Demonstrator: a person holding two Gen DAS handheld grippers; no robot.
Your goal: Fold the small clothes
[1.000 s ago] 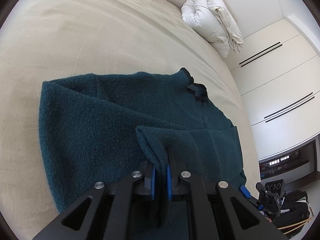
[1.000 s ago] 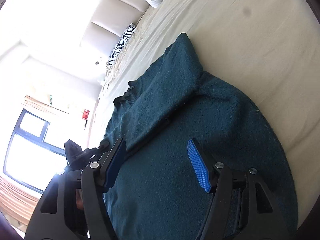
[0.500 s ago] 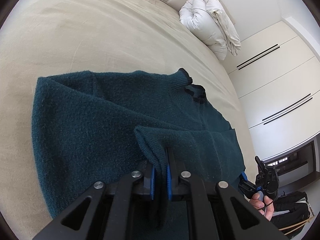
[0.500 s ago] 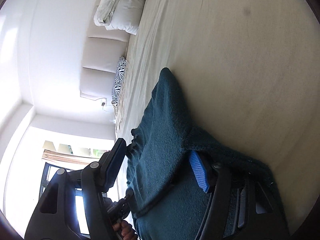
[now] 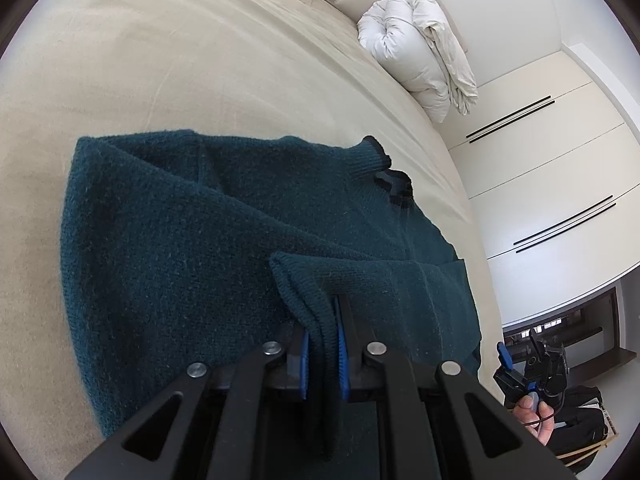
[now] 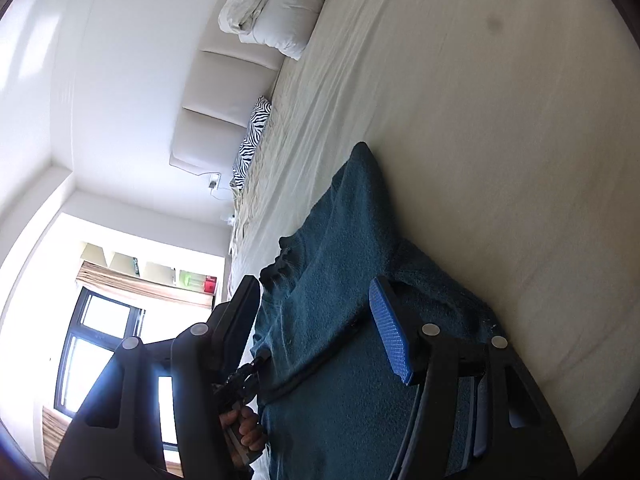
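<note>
The left tongs (image 5: pixel 322 354) pinch a fold of the teal sweater (image 5: pixel 192 264), which lies spread on the beige bed (image 5: pixel 168 60). The right tongs (image 6: pixel 320 332) stand half open over the sweater's edge, gripping nothing; their jaws have just been narrowing. The step in hand looks like a fold of the sleeve or side across the body. Next, the right tongs probably need to close on the edge beneath them. Since 1 second ago, the right view has rolled and swung toward the headboard (image 6: pixel 224 92); the left grip has held.
</note>
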